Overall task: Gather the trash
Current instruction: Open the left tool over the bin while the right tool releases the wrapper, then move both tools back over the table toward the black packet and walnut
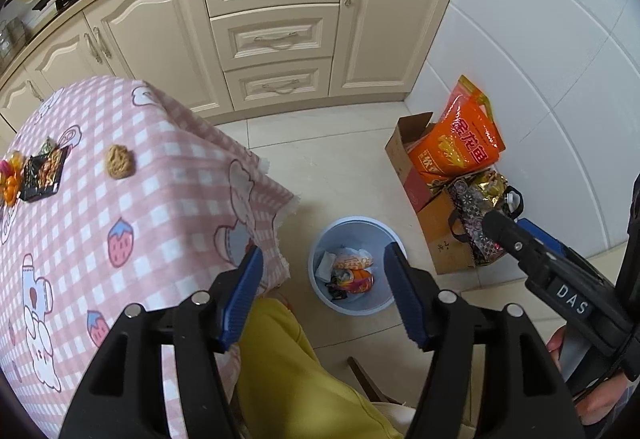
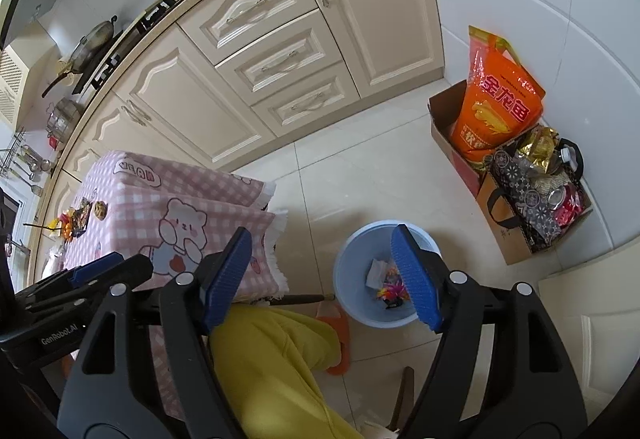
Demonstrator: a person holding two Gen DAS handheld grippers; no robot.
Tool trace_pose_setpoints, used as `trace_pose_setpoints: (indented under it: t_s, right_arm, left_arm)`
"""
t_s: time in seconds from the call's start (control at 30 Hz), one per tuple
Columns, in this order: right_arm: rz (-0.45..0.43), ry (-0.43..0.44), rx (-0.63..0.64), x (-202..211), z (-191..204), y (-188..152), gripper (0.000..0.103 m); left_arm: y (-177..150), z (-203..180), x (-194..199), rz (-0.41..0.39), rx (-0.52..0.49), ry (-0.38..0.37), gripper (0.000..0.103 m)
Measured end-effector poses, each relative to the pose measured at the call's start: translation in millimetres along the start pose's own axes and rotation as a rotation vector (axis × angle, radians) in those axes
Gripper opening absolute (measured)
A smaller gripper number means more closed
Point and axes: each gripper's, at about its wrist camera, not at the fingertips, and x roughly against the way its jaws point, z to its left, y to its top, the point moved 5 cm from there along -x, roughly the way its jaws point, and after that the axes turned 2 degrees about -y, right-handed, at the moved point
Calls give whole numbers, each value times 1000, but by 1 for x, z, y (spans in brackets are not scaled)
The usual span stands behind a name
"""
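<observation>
A light blue trash bin [image 1: 362,309] [image 2: 352,305] stands on the floor tiles beside the table and holds several crumpled wrappers [image 1: 352,271] [image 2: 390,285]. My left gripper [image 1: 324,251] hangs open above it with nothing between its blue pads. My right gripper [image 2: 322,231] is open and empty too, its right finger over the bin's mouth. On the pink checked tablecloth [image 1: 160,199] lie a brown cookie [image 1: 119,162], a black snack tray [image 1: 43,173] and orange wrappers [image 1: 10,179].
A cardboard box with an orange bag [image 1: 468,143] and a patterned paper bag [image 1: 476,207] of packaging stand against the white wall on the right. Cream cabinets [image 1: 272,39] line the back. A person's yellow trouser leg [image 1: 288,367] and orange slipper [image 2: 340,335] are near the bin.
</observation>
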Motion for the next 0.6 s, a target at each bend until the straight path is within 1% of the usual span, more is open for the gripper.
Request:
trace_pose_setpoints:
  t_s: [0.3, 0.6]
  right_arm:
    - [-15, 6, 45, 14, 28, -14, 72]
    - [-27, 48, 119, 26, 71, -22, 72]
  left_arm:
    - [-12, 9, 19, -25, 14, -24, 62]
    - [-26, 37, 53, -89, 71, -19, 64]
